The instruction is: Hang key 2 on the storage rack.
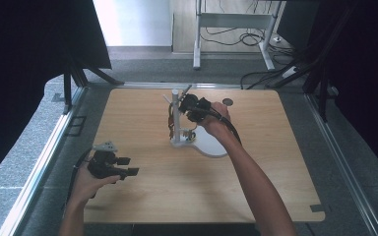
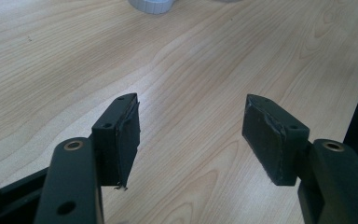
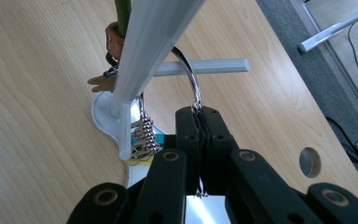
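Ring [image 3: 189,70] of thin metal is pinched in my right gripper [image 3: 200,122], whose jaws are pressed tight together on it. It curves up from my fingertips and passes under the slanted white post of the stand [image 3: 140,60]. A horizontal peg [image 3: 205,66] sticks out just beyond the ring, and other trinkets [image 3: 144,135] hang near the base, to the left of my jaws. Whether the ring already sits over a peg I cannot tell from this angle; the post hides the top of it.

To do this well, I should keep the grip firm, move slowly, and hold the ring's plane square to the peg so it slides without pushing the light stand.

My left gripper [image 2: 191,135] rests spread wide and empty over the bare table [image 2: 74,60], well apart.
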Available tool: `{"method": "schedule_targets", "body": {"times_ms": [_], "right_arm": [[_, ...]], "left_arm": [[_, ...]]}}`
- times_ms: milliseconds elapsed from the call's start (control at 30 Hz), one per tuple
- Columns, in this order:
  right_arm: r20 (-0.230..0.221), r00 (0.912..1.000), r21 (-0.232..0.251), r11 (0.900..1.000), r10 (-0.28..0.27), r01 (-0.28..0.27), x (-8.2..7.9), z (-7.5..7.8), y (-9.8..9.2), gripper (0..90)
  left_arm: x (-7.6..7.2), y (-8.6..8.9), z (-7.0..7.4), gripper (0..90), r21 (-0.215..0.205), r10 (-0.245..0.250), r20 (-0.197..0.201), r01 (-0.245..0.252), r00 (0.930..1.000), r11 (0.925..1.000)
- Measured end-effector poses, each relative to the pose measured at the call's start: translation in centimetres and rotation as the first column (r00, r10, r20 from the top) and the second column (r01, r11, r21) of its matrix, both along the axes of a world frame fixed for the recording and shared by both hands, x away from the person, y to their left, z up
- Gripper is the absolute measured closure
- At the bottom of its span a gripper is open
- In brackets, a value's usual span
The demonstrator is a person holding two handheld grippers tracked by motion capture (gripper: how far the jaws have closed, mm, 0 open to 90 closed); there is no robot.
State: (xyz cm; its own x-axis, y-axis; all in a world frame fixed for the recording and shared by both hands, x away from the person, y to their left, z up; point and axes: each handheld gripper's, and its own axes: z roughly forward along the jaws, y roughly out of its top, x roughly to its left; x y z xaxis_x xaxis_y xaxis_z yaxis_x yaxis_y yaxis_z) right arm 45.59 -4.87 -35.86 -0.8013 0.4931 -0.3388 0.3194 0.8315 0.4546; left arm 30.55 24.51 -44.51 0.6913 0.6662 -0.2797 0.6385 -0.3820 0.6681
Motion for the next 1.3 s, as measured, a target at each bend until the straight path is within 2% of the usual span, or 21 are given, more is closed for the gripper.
{"method": "schedule_targets", "body": {"times_ms": [233, 400, 567, 733, 1000, 1300], "right_arm": [[-0.017, 0.9998, 0.022, 1.0, 0.012, -0.012, -0.3, -0.5, -0.4, 80.4], [-0.016, 0.9998, 0.078, 0.997, 0.009, -0.008, -0.6, 0.3, -1.3, 75.5], [-0.016, 0.9999, 0.14, 0.99, 0.007, -0.005, -1.0, 1.1, -2.8, 72.8], [-0.029, 0.9996, 0.187, 0.982, -0.002, 0.007, -1.6, 1.3, -4.5, 71.4], [-0.046, 0.9987, 0.242, 0.97, -0.02, 0.031, -3.1, 0.2, -7.7, 69.7], [-0.064, 0.9964, 0.332, 0.94, -0.056, 0.074, -5.7, -2.7, -12.2, 66.0]], "left_arm": [[0.0, 0.0, 0.0, 37.5, 0.001, 0.0, 0.0, 0.0, 1.0, 1.0], [0.0, 0.0, -0.1, 37.5, 0.001, -0.001, -0.001, 0.001, 1.0, 1.0], [0.0, 0.0, 0.0, 37.5, 0.002, 0.002, -0.001, -0.002, 1.0, 1.0], [0.0, 0.0, 0.0, 37.5, 0.004, 0.0, 0.002, 0.0, 1.0, 1.0], [0.0, -0.2, 0.0, 37.4, 0.008, -0.001, 0.003, 0.001, 1.0, 1.0], [0.0, -0.4, -0.1, 37.4, 0.017, -0.002, -0.002, 0.002, 1.0, 0.9999]]}}
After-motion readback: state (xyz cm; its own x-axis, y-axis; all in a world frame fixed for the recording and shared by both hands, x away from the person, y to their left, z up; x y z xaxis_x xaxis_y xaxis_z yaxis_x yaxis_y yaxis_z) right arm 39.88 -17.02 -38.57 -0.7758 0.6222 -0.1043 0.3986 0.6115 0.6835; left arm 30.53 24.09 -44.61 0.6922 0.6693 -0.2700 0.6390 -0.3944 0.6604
